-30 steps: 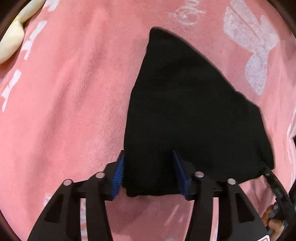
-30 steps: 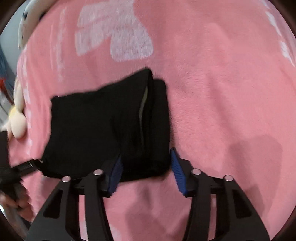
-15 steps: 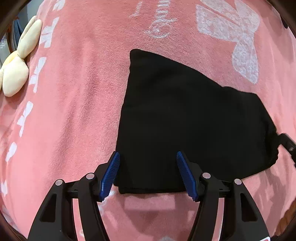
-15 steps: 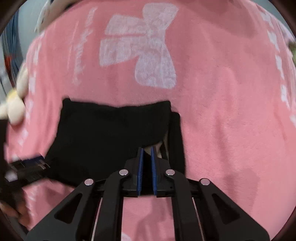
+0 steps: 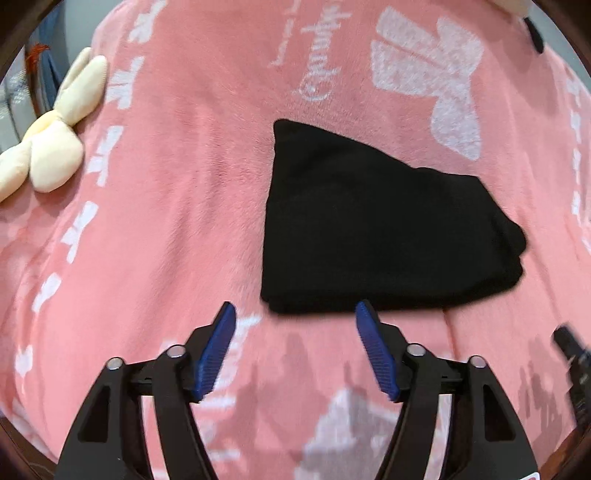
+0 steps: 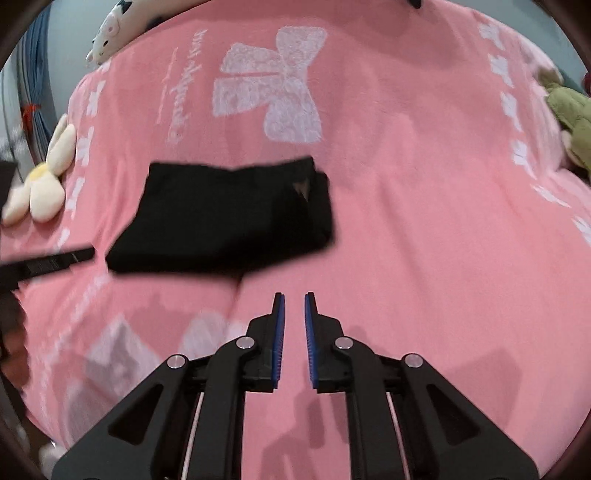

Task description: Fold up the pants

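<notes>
Pink bedding with white bow prints is filling your left wrist view, a cream plush flower lying at its left edge. The folded black pants are resting flat on the bed as a compact dark bundle, ahead of your left hand-held gripper and slightly to its right. A second ago that gripper's blue pads were straddling the near edge of the cloth; now they are standing clear of it, just short of the near hem, with only blanket between them. Its jaws have just been opening wider, and nothing is lying between them, so you are holding nothing on this side. A dark piece of the other tool is showing at the right edge.

Moving to your right wrist view, the same pink bedding is spreading out, with a green plush toy at the far right and a white plush toy at the top. The pants are lying up and to the left, well apart from your right hand-held gripper. Earlier its pads were around the bundle's edge; now they are nearly together with a narrow slit, having just eased apart a touch, and empty.

Both tools are backing off a bundle that is keeping its shape, so the fold is looking finished, though motion blur is hiding whether the layers are lining up neatly.
</notes>
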Action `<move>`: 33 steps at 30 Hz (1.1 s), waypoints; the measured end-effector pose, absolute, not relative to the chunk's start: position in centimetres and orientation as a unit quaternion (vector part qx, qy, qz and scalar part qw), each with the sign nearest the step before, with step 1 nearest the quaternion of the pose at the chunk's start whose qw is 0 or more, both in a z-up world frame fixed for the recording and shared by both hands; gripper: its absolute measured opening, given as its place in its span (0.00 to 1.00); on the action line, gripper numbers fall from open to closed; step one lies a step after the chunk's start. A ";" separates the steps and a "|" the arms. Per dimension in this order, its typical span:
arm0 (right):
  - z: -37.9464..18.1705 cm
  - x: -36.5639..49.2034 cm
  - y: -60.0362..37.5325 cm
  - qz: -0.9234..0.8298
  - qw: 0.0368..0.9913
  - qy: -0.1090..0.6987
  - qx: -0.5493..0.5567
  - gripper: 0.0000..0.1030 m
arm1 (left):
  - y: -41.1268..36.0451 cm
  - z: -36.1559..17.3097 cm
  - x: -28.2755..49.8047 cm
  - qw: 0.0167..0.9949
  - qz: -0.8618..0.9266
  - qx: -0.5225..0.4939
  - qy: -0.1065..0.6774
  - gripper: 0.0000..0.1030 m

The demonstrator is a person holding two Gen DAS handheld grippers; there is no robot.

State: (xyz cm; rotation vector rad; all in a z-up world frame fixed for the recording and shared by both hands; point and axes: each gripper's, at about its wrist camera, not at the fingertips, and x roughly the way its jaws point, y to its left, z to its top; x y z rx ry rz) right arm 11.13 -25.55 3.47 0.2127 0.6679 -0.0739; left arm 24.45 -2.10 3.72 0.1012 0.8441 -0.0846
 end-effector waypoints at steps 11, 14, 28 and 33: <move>2.4 1.9 -22.8 -0.061 0.926 0.353 0.122 0.49 | 1.0 -0.7 13.2 0.917 -0.041 0.042 0.394 0.84; 2.6 1.7 -21.9 -0.068 0.927 0.354 0.104 0.48 | 1.2 -1.2 11.9 0.918 -0.029 0.037 0.394 0.84; 2.5 1.4 -20.9 -0.085 0.926 0.360 0.080 0.48 | -1.2 -0.6 9.1 0.938 -0.045 0.081 0.334 0.84; 2.6 1.3 -20.2 -0.074 0.928 0.360 0.066 0.48 | -0.7 -0.5 8.9 0.939 -0.049 0.062 0.335 0.84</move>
